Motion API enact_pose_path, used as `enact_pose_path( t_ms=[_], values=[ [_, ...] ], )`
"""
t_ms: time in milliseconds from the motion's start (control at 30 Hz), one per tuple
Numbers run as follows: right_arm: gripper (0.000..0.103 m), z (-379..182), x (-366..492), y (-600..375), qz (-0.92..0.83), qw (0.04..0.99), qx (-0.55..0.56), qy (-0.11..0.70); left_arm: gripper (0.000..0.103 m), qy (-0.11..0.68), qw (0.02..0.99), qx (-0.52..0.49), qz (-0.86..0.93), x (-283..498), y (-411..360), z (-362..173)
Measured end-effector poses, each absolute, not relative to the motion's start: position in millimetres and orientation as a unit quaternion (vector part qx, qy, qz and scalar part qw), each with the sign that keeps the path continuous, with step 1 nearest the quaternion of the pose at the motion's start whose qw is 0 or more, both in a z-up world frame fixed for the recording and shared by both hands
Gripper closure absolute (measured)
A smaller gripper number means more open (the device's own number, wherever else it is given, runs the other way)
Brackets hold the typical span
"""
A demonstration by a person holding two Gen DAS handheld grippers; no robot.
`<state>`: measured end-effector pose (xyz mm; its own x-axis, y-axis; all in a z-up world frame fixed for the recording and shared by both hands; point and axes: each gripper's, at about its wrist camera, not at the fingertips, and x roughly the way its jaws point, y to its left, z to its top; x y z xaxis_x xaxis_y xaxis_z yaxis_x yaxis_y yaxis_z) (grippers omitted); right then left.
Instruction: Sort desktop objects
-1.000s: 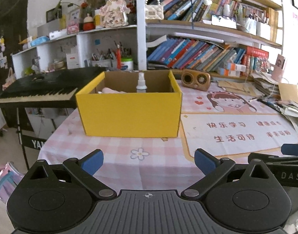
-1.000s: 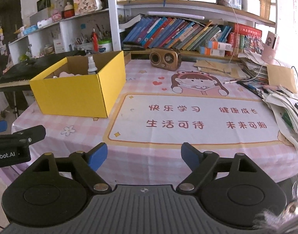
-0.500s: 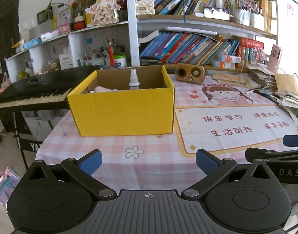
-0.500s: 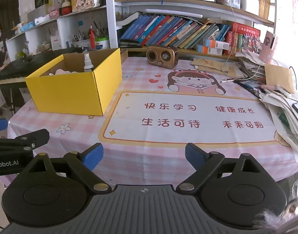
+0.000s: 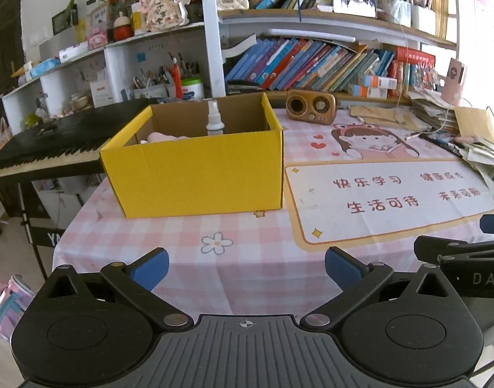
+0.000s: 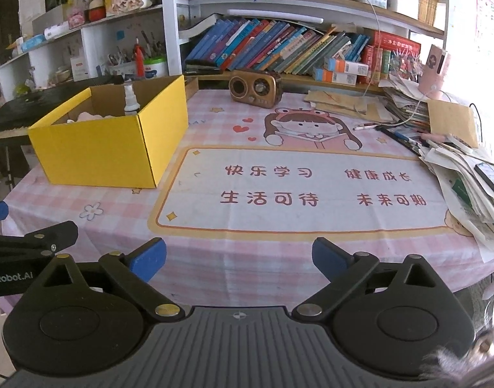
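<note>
Left hand-held gripper (image 5: 245,266) spread wide over the near edge of the counter (image 5: 247,265), nothing between the blue pads. Right hand-held gripper (image 6: 238,257) likewise spread, jaws just been opening, nothing between them. Yellow box (image 5: 195,168) sat open-topped on the counter's left part, beside the printed mat (image 6: 298,190). White spray bottle (image 5: 214,119) stood upright inside, pink item (image 5: 164,136) lying next to it. Brown radio (image 6: 256,88) farther back, near the bookshelf.
</note>
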<state>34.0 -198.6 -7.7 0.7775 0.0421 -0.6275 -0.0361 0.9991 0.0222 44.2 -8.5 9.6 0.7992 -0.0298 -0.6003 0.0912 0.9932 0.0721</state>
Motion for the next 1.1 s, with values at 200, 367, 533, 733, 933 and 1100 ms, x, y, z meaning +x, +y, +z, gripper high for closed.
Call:
enact_pose_path(
  t_ms=[200,367,533,733,933,1100],
  values=[
    [0.005,-7.8,35.1,-197.8,0.021,0.942,0.003,0.335,0.000,0.321,0.945,0.045,-0.031,46.6,-8.8,7.9],
    [0.005,-8.1,35.6,-197.8,0.021,0.942,0.003,0.336,0.000,0.325,0.945,0.040,-0.029,48.5,-7.8,7.1],
    [0.005,-10.0,38.1,-197.1,0.024,0.941,0.001,0.338,0.000,0.324,0.945,0.040,-0.030,48.5,-7.6,6.9],
    [0.005,-9.6,37.7,-196.8,0.024,0.941,0.001,0.338,0.000,0.315,0.948,0.034,-0.029,45.3,-7.1,8.3],
    [0.005,-9.3,37.5,-196.9,0.023,0.941,0.002,0.339,0.000,0.314,0.949,0.026,-0.031,44.2,-5.8,8.5],
    [0.005,-11.6,37.9,-194.5,0.025,0.939,0.003,0.342,0.000,0.320,0.947,0.031,-0.024,44.8,-6.8,7.7]
  ],
)
